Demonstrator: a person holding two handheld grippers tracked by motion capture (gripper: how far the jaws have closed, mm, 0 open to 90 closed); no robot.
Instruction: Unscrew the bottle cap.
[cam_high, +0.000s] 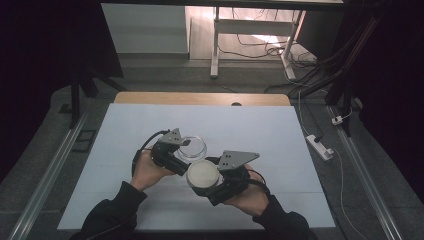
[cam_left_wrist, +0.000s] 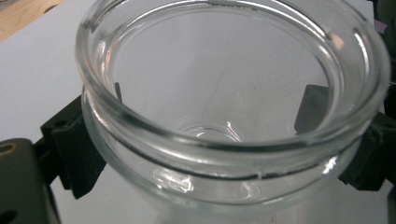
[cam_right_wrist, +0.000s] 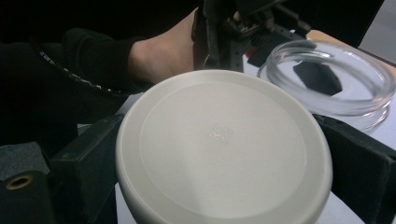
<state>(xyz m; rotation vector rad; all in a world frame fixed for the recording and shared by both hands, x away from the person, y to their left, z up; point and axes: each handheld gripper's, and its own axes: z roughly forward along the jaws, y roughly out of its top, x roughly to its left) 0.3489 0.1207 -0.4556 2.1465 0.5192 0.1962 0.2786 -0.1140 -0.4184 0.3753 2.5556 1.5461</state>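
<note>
Lid and jar held apart over the table (cam_high: 125, 130); capping appears not yet done.
Glass jar (cam_high: 192, 147) (landmark), open-mouthed, clamped across its neck by left gripper (cam_high: 172, 150). White lid (cam_high: 202, 174), just beside jar on the near side, clamped edge-to-edge by right gripper (cam_high: 220, 182). Left gripper view: jar interior (cam_left_wrist: 224, 93) looks empty; right gripper view: faint embossed mark (cam_right_wrist: 222, 132) at lid centre.

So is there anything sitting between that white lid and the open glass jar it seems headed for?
Nothing visible. The white lid, clamped in the right gripper, sits right beside the glass jar held by the left gripper, whose mouth is open and looks empty.
</note>
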